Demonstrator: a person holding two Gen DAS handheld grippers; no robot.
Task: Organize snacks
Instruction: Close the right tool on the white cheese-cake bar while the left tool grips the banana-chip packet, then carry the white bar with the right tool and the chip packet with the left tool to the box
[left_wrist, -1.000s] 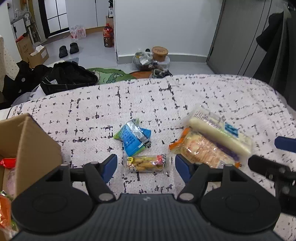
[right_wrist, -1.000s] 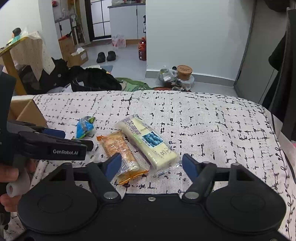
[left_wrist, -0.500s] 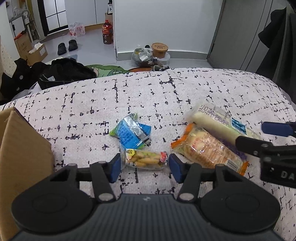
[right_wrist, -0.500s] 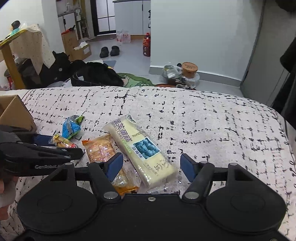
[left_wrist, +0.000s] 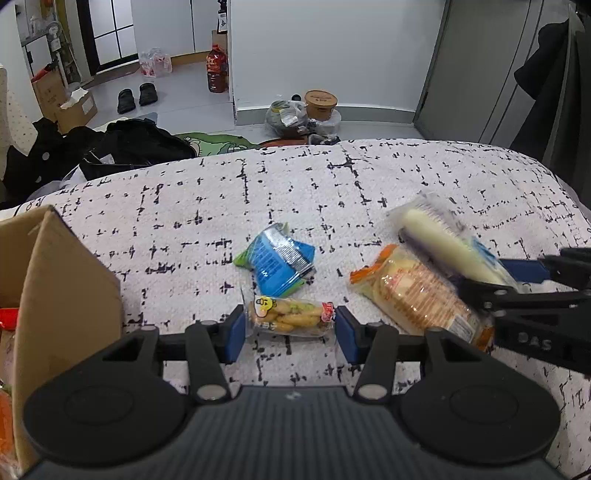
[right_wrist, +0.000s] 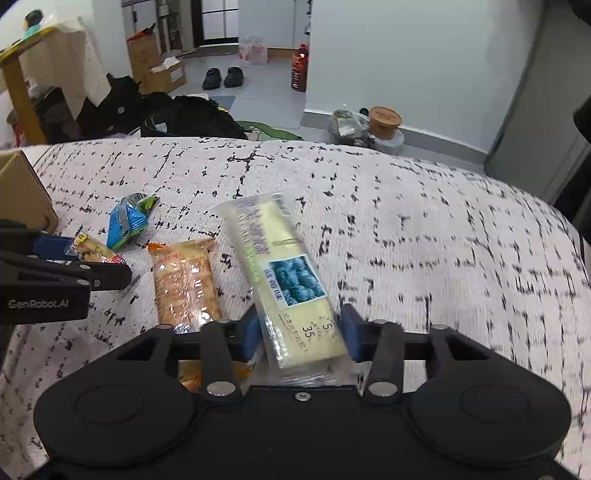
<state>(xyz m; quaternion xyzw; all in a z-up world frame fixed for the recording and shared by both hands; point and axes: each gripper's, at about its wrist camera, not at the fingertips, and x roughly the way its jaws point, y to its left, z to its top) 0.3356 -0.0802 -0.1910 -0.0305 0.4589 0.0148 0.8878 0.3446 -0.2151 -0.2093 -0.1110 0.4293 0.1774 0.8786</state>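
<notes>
left gripper (left_wrist: 290, 328): pitched down toward the bed, fingers just closed in to both ends of a small snack pack (left_wrist: 290, 318), pads touching it | right gripper (right_wrist: 298, 330): pitched down, fingers just closed onto the sides of a long pale pack (right_wrist: 284, 280), pressing it

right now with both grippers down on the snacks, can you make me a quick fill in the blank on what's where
1. The left gripper has the small packet of ____ -coloured biscuits between its jaws.
2. The right gripper is closed on the long pale cake bar, whose label shows a ____ picture.
3. The orange cracker pack lies to the ____ of the cake bar in the right wrist view.
4. The open box is made of ____.

Missing words: yellow; blue; left; cardboard
</notes>
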